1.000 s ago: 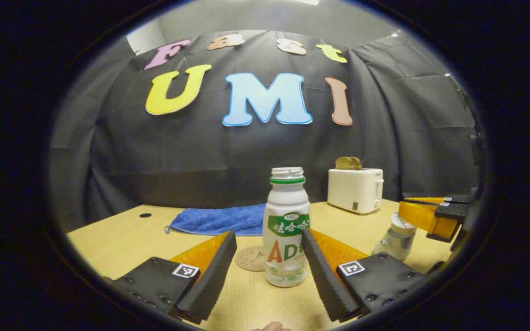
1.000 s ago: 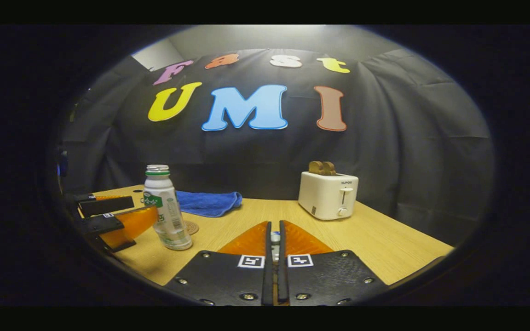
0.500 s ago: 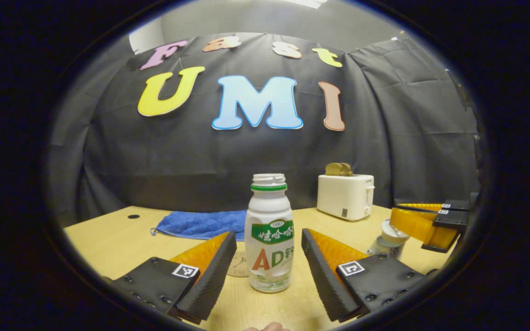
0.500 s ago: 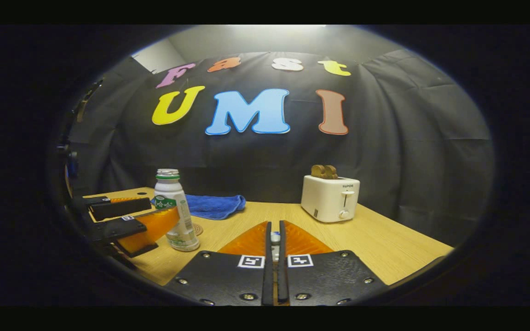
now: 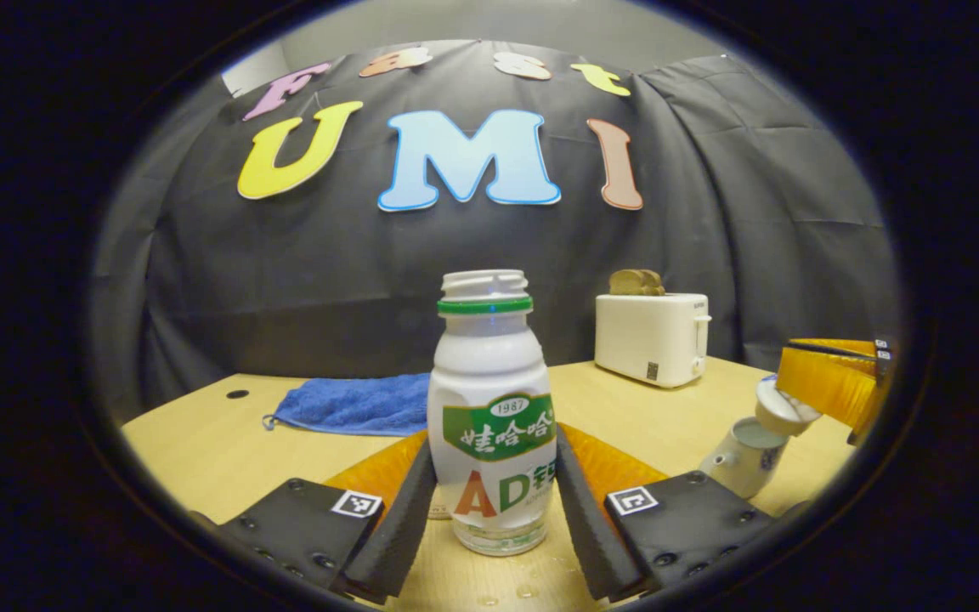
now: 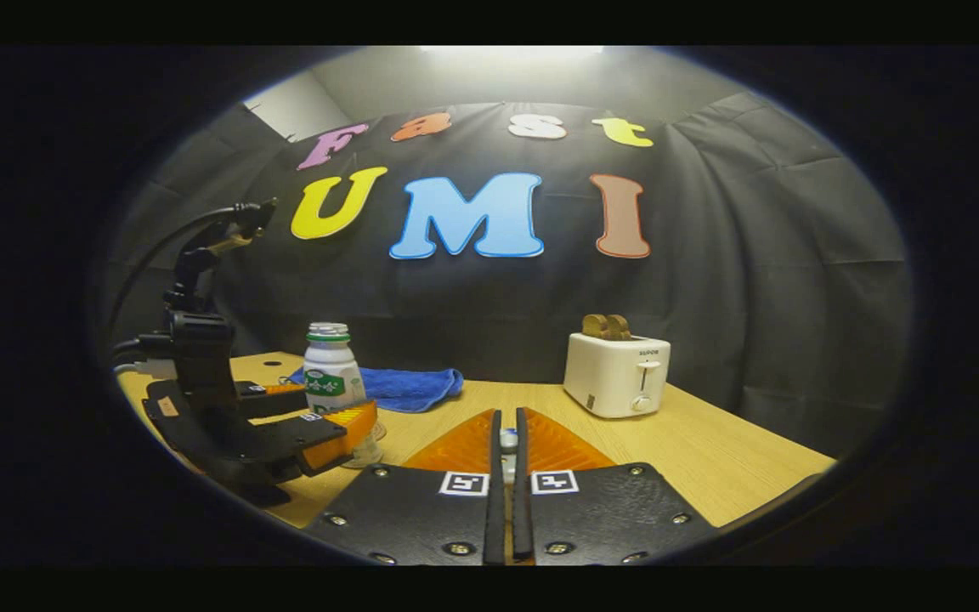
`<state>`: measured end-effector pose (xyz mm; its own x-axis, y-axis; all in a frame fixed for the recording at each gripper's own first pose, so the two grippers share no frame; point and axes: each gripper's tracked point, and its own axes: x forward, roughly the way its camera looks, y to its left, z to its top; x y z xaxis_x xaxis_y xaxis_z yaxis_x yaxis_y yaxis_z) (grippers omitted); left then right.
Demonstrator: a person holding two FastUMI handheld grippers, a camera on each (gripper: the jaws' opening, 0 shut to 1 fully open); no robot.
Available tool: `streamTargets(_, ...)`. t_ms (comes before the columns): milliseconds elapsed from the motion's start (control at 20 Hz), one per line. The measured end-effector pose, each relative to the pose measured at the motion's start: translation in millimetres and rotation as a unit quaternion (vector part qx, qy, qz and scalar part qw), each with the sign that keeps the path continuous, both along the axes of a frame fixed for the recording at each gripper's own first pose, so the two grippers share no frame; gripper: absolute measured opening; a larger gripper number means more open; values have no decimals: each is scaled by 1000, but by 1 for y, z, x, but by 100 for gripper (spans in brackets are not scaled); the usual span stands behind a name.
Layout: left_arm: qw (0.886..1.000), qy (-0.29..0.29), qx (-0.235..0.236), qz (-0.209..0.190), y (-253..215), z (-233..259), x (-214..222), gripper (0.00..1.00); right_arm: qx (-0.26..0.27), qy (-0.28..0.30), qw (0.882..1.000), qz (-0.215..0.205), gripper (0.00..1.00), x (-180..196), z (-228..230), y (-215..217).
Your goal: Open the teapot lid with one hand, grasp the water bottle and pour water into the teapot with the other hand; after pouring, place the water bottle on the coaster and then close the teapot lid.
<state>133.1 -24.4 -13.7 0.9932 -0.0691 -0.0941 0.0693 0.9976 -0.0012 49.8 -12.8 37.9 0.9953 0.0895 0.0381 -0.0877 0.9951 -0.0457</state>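
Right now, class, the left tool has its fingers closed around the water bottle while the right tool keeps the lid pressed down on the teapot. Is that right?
One detail is wrong. In the left gripper view the lid is lifted off and tilted above the open teapot, held by the right tool. The left tool does have its fingers closed around the water bottle.

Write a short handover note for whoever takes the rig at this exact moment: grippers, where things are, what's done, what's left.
Left gripper: fingers against both sides of the upright water bottle, which stands on the table.
Right gripper: shut on the teapot lid, held tilted above the open teapot.
Coaster: just behind the bottle, mostly hidden.
Done: lid off, bottle gripped.
Left: lift, pour into the teapot, set the bottle on the coaster, close the lid.
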Motion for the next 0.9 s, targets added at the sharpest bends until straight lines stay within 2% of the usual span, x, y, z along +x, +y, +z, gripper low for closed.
streamTargets(50, 1000, 5, 0, -3, 0, -2, -1, 79, 7, 0, 1000, 5, 4, -5, 1, 0)
streamTargets(100, 1000, 1, 10, -6, 1, 1, -3, 82, 14, -2, 1000, 12, 0, -10, 2, 2)
streamTargets(150, 1000, 5, 29, -10, 0, 2, -6, 80, 19, -2, 1000, 15, 4, -17, 3, 1)
streamTargets(250, 996, 5, 82, -16, 1, 4, -13, 79, 23, -6, 1000, 12, 0, -32, 5, -4)
streamTargets(350, 992, -6, 126, -24, 1, 6, -25, 70, 25, -2, 1000, 10, 4, -49, 1, -8)
streamTargets(400, 989, -10, 145, -26, 1, 4, -30, 79, 24, 2, 1000, 5, 4, -55, -2, -12)
streamTargets(500, 984, -15, 172, -34, -4, 5, -38, 79, 16, 14, 1000, -5, 4, -64, -12, -20)
streamTargets(550, 982, -15, 182, -39, -7, 5, -41, 75, 12, 19, 1000, -8, 4, -69, -16, -22)
streamTargets(600, 981, -14, 191, -43, -9, 3, -42, 79, 8, 22, 1000, -10, 4, -74, -20, -24)
streamTargets(650, 978, -13, 205, -46, -10, 3, -42, 75, 5, 25, 1000, -12, 0, -77, -22, -26)
streamTargets(700, 974, -12, 222, -46, -9, 2, -41, 79, 2, 25, 1000, -14, 4, -81, -23, -28)
streamTargets(900, 952, -12, 302, -46, -7, -1, -34, 79, -7, 21, 1000, -23, 4, -96, -21, -37)
